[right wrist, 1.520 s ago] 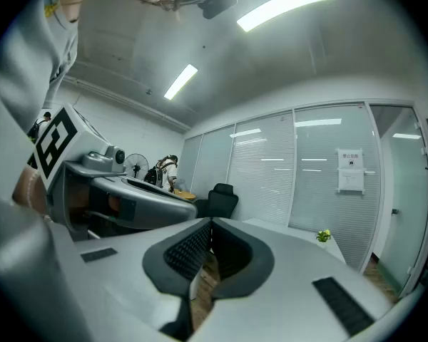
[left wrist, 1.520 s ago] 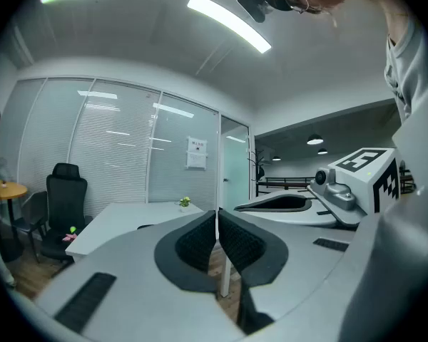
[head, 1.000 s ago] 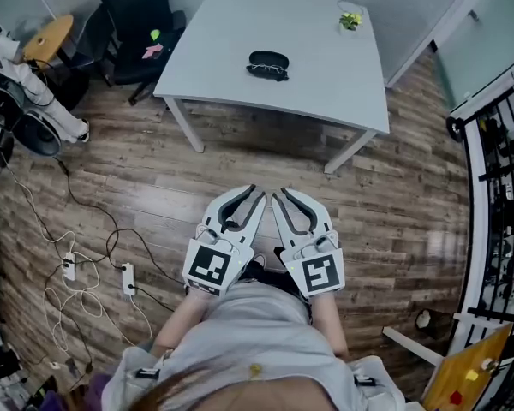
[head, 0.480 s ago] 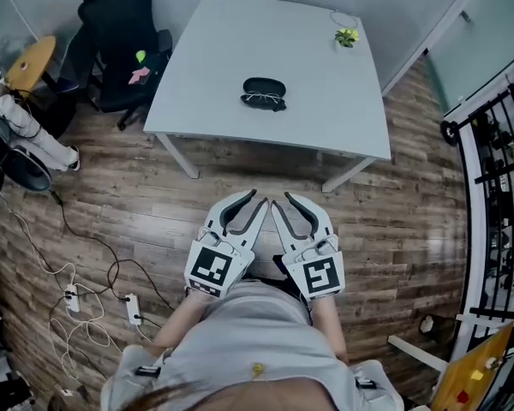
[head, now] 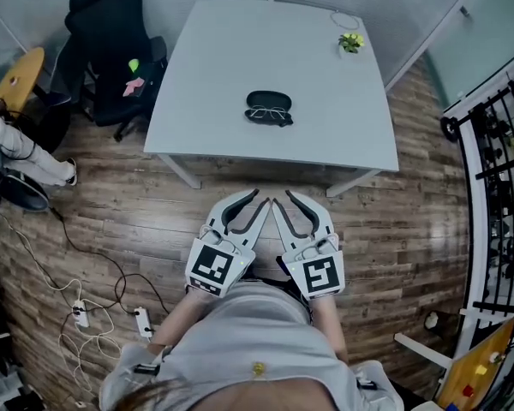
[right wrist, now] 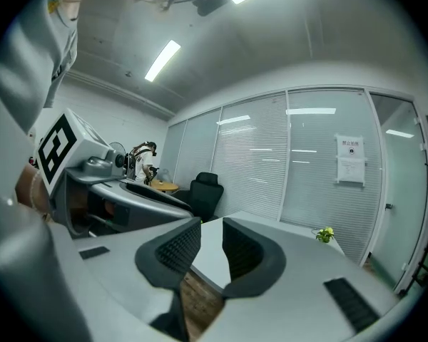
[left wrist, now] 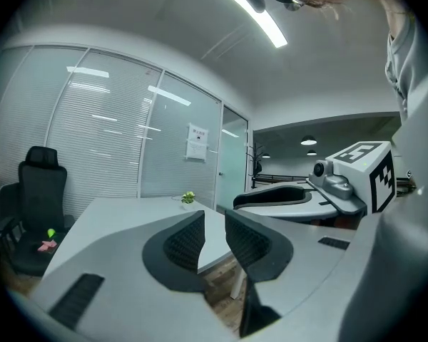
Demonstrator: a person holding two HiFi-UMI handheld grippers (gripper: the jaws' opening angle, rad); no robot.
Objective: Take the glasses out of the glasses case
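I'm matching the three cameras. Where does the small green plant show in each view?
Head view: small green plant at the far right corner of the table.
Left gripper view: plant at centre, above the jaws.
Right gripper view: plant right of the jaws.
Shared landmark: black office chair, left of the plant throughout.

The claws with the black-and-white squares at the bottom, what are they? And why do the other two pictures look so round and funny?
There is no robot here. A person holds a claw in each hand: the left claw and the right claw. The squares are part of the claws. The picture looking down comes from a camera on the person's head. The two round pictures come from small cameras riding on each claw, looking along its jaws. Both claws have their jaws a little apart and hold nothing. Ahead stands a table. On it are a black glasses case, glasses close by its near side, and a small plant near the far corner.
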